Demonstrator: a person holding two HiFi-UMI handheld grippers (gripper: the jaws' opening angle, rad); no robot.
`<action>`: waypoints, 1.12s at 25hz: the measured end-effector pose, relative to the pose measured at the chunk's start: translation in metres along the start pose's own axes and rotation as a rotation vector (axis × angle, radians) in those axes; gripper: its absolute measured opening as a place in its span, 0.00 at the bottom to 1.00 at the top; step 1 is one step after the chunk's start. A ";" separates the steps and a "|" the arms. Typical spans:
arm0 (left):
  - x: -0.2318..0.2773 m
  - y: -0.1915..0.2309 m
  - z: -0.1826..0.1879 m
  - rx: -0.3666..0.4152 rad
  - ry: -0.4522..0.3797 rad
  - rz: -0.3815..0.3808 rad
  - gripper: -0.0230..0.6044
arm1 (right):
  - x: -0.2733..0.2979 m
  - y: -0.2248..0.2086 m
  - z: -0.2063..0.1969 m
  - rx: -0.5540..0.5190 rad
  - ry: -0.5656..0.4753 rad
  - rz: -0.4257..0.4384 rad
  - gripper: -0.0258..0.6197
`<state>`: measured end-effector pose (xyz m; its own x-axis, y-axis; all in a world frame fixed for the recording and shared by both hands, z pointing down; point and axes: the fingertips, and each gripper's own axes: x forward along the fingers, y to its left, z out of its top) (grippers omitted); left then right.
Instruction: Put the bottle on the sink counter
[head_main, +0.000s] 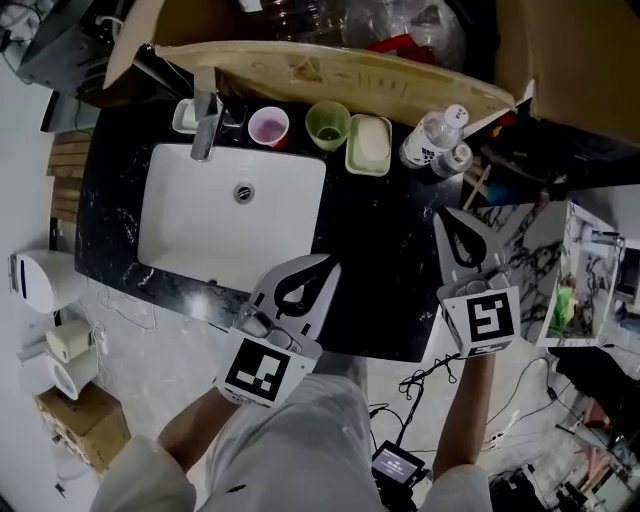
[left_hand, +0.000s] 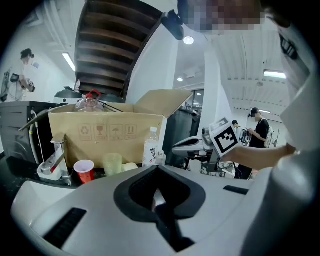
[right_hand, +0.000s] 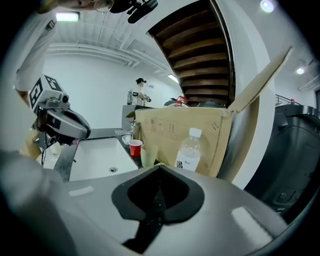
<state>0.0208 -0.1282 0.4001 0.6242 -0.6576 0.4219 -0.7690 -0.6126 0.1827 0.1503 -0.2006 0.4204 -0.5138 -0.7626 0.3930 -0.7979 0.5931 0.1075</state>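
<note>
A clear water bottle (head_main: 432, 138) with a white cap and label stands upright at the back right of the black sink counter (head_main: 385, 270), with a smaller bottle (head_main: 456, 158) right beside it. It also shows in the left gripper view (left_hand: 151, 146) and the right gripper view (right_hand: 189, 150), against a cardboard box. My right gripper (head_main: 444, 214) hovers over the counter short of the bottles, shut and empty. My left gripper (head_main: 327, 265) is over the counter's front by the sink, its jaws together with nothing between them.
A white sink (head_main: 190, 215) with a faucet (head_main: 205, 125) fills the counter's left. A red cup (head_main: 268, 127), a green cup (head_main: 328, 124) and a soap dish (head_main: 368, 145) line the back, before a large cardboard box (head_main: 350, 72). Cables (head_main: 420, 380) lie on the floor.
</note>
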 end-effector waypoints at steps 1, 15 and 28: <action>-0.004 0.001 0.001 -0.003 -0.003 0.004 0.05 | -0.002 0.003 0.001 0.004 0.000 0.000 0.06; -0.056 0.016 0.023 -0.029 -0.049 0.078 0.05 | -0.045 0.041 0.063 0.011 -0.094 -0.063 0.06; -0.092 0.023 0.050 0.034 -0.122 0.097 0.05 | -0.096 0.065 0.104 0.091 -0.177 -0.168 0.06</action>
<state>-0.0472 -0.1041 0.3211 0.5607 -0.7618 0.3246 -0.8228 -0.5566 0.1150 0.1146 -0.1157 0.2951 -0.4121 -0.8868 0.2094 -0.8978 0.4344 0.0724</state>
